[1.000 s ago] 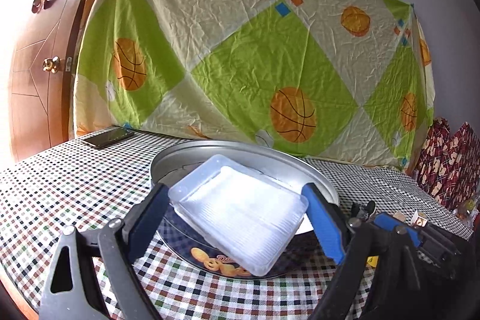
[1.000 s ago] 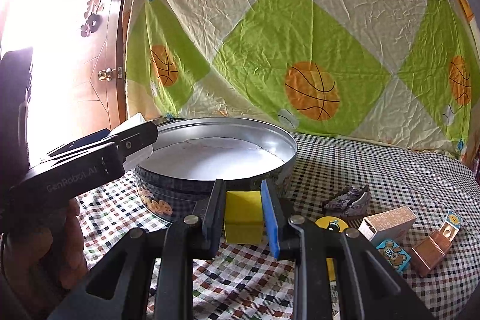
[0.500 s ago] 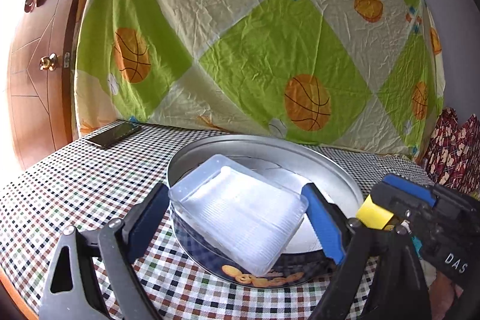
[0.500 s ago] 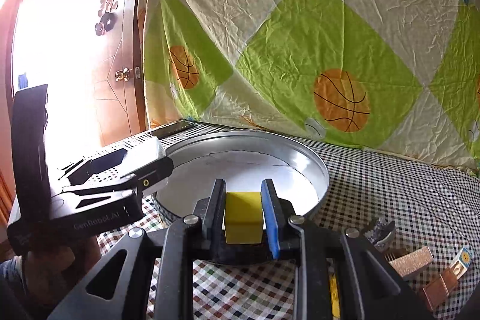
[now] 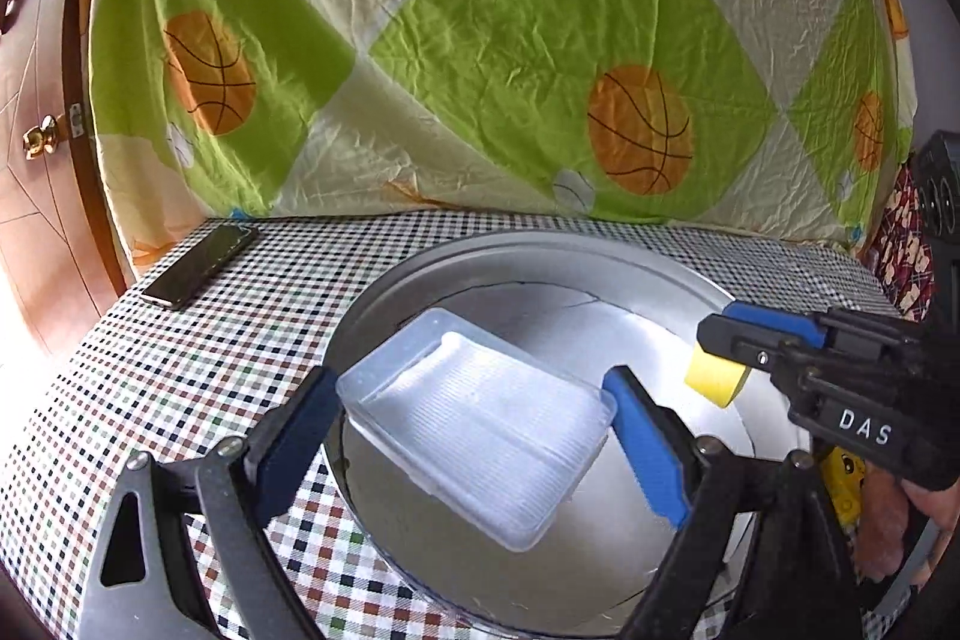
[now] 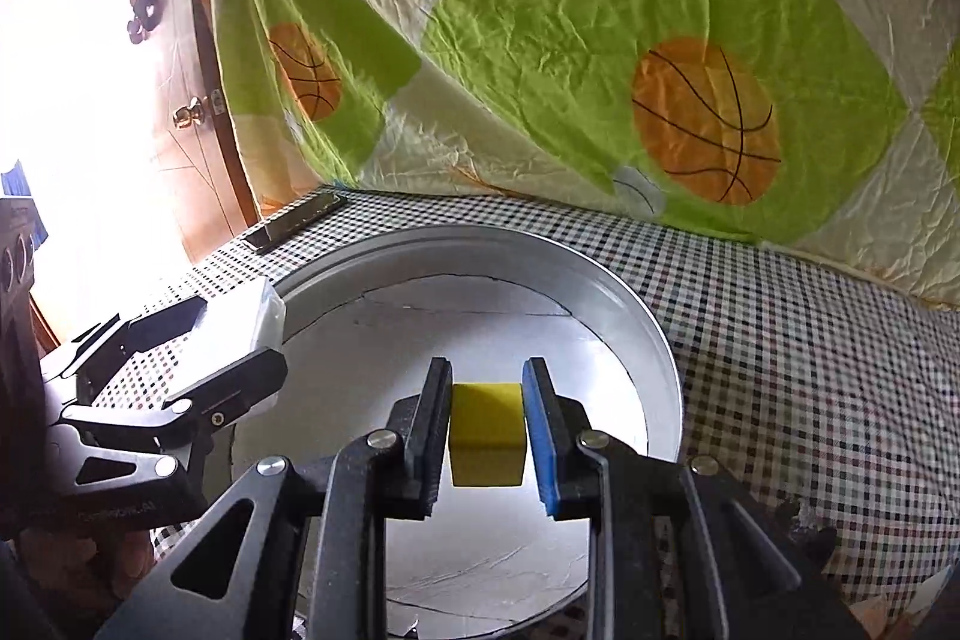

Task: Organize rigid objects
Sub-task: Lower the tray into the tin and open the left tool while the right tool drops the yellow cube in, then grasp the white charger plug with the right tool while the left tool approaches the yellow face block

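Note:
My left gripper [image 5: 474,412] is shut on a clear plastic box [image 5: 480,424] and holds it tilted above the left part of a round metal tin [image 5: 540,250]. My right gripper [image 6: 487,418] is shut on a yellow block [image 6: 487,424] and holds it above the tin's [image 6: 654,340] white floor. In the left wrist view the right gripper [image 5: 750,346] comes in from the right with the yellow block [image 5: 717,376] over the tin. In the right wrist view the left gripper [image 6: 228,340] with the clear box [image 6: 246,322] hangs over the tin's left rim.
The tin stands on a checkered tablecloth [image 5: 180,352]. A dark phone [image 5: 201,265] lies at the table's far left corner, also in the right wrist view [image 6: 300,220]. A basketball-print sheet [image 5: 480,40] hangs behind. A wooden door [image 5: 30,148] is at left.
Both grippers moved forward and over the tin, each carrying its object. The right gripper with the yellow block now hangs inside the tin's rim; the small items on the table dropped out of view.

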A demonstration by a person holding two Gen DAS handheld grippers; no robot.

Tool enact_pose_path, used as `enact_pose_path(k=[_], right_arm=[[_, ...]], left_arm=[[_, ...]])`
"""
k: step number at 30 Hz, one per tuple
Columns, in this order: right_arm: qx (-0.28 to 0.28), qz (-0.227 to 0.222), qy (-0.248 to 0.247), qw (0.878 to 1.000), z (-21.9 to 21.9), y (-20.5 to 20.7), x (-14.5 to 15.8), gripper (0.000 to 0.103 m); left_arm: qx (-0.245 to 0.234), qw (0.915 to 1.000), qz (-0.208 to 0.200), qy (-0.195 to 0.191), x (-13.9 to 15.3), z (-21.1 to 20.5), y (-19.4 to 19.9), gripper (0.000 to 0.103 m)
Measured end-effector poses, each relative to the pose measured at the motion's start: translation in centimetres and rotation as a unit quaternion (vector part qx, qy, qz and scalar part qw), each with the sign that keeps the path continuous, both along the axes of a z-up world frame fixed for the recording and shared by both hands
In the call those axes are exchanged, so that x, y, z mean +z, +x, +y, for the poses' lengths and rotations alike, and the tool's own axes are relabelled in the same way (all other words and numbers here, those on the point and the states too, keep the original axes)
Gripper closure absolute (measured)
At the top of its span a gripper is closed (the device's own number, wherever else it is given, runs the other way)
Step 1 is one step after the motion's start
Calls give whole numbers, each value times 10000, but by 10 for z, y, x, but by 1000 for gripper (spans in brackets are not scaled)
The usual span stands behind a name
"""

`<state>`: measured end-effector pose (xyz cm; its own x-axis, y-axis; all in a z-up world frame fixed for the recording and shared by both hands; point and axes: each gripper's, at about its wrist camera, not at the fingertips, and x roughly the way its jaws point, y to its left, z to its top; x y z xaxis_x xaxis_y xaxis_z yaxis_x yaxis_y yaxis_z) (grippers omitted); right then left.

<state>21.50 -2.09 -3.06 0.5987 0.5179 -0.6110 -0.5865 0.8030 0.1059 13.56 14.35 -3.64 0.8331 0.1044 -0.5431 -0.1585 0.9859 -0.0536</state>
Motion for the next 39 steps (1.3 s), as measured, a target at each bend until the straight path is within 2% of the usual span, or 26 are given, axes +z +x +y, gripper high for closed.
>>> enact_pose_path(k=[5,12,13,15,18,21,24,28,33,36,39], right_arm=[[-119,368,-31,9992,-1,24,-12,77],[-289,410,-98,9987,-2,39,-11,75],[-312,371,-78,9988,-4,39,-8,72],[-330,271,14,9991,-10,36,-2,51],[-391,195,235,9988,-24,28,8,46],[-386,138,464,9981,-48,12,18,46],[-433,-29,641,9970,-84,-16,26,46],[-834,-348,676,9936,-143,-58,24,41],[-1313,-484,638,9881,-198,-103,3,38],[-1405,-506,518,9874,-211,-125,-14,38],[-1385,-466,367,9886,-213,-146,-33,38]], left_arm=[[-30,9993,355,79,-5,2,16,13],[114,9983,511,251,-3,3,31,12],[148,9983,491,259,-2,4,31,11],[192,9986,421,265,1,5,28,10],[295,9988,276,286,4,5,19,8],[368,9988,38,315,8,-1,0,7],[439,9981,-334,275,7,-10,-29,1],[415,9970,-620,209,-1,-32,-61,1],[264,9965,-784,113,-13,-62,-89,1],[139,9962,-849,136,-15,-79,-98,0],[125,9951,-931,323,-14,-92,-101,0]])
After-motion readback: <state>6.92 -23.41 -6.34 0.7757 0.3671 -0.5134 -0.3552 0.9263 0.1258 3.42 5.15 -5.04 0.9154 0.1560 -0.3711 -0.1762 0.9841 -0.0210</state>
